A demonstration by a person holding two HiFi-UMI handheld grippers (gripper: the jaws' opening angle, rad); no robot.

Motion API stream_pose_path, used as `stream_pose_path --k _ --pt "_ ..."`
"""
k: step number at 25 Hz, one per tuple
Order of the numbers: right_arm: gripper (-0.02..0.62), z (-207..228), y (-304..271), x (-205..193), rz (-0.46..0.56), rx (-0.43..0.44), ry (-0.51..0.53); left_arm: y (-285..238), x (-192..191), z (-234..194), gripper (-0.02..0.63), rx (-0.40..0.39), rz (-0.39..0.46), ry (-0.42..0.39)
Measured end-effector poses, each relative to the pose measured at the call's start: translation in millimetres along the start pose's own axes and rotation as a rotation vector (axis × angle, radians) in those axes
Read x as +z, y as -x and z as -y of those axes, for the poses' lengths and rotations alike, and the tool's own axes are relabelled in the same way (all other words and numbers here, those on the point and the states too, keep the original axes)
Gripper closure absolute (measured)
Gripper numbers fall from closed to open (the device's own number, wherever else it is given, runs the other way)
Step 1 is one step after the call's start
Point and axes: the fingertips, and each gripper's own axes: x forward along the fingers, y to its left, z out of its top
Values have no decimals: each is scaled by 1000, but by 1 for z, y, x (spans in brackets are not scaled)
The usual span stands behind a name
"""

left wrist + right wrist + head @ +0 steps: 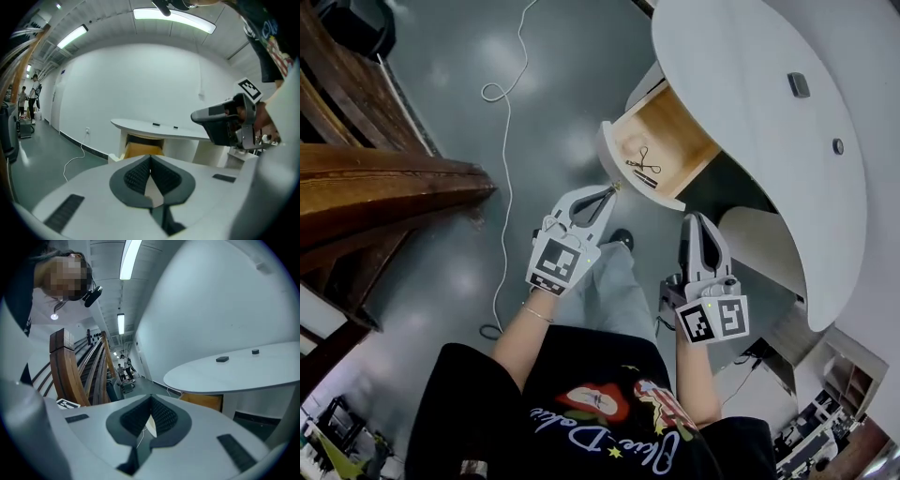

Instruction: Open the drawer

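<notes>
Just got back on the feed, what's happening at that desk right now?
A person holds a gripper in each hand in front of a white desk. The wooden drawer under the desktop stands pulled out, with a small dark tool, possibly scissors, lying inside. The left gripper and the right gripper both have their jaws together with nothing between them, and neither is gripping the drawer.

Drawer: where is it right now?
In the head view the drawer sits upper centre, pulled out from under the white desk, just beyond the left gripper, with a small dark tool inside.
</notes>
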Motion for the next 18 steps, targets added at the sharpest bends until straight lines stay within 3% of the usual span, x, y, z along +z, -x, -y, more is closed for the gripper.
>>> stream_pose_path --k 10,18 --pt "600 -30 31 35 7 37 66 49 66 29 601 -55 15 -8" --pt "600 -56 45 64 37 73 117 64 126 32 600 -77 74 -103"
